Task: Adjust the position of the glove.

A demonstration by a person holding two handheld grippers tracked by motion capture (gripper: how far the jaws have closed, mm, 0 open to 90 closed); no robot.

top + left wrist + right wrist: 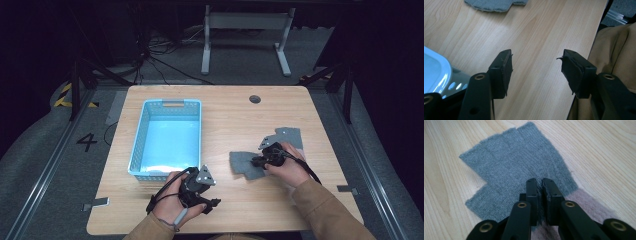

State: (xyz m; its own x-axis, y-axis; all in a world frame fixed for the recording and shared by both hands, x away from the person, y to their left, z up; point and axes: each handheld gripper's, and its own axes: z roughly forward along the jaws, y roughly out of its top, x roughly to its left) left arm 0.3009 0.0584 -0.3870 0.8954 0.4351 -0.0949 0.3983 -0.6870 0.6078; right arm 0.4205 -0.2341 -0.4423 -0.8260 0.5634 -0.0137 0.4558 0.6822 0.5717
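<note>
Pinched nearly together, the jaws of my right gripper (542, 182) have a fold of the grey knitted glove (516, 165) between their pads; in the right gripper view the fabric puckers up into the narrow gap, so I read this as a grip on the cloth rather than a bare close. No earlier look is at hand, so I speak only of how they stand.

Nearest to me in the high view, my left gripper (212, 202) rests by the front edge of the table (240, 210), its jaws standing wide with nothing but bare wood between them, as the left gripper view shows plainly (536, 67). It sits just in front of the blue basket (145, 130), whose near corner shows at the left of that view.

Farther out and to the right, the glove (245, 162) lies flat on the wood, well apart from the basket, fingers fanned away from the right gripper (257, 161). A second grey piece (291, 135) lies beyond that hand, partly hidden; I can't tell whether it's a matching glove.

As for handling, I judge the glove light, soft and limp: it will drape and sag from wherever it's pinched, and won't slip much given the fuzzy knit. Taking it near the palm or cuff, as now, seems sound; a grip on one finger alone would let the rest dangle and swing.
</note>
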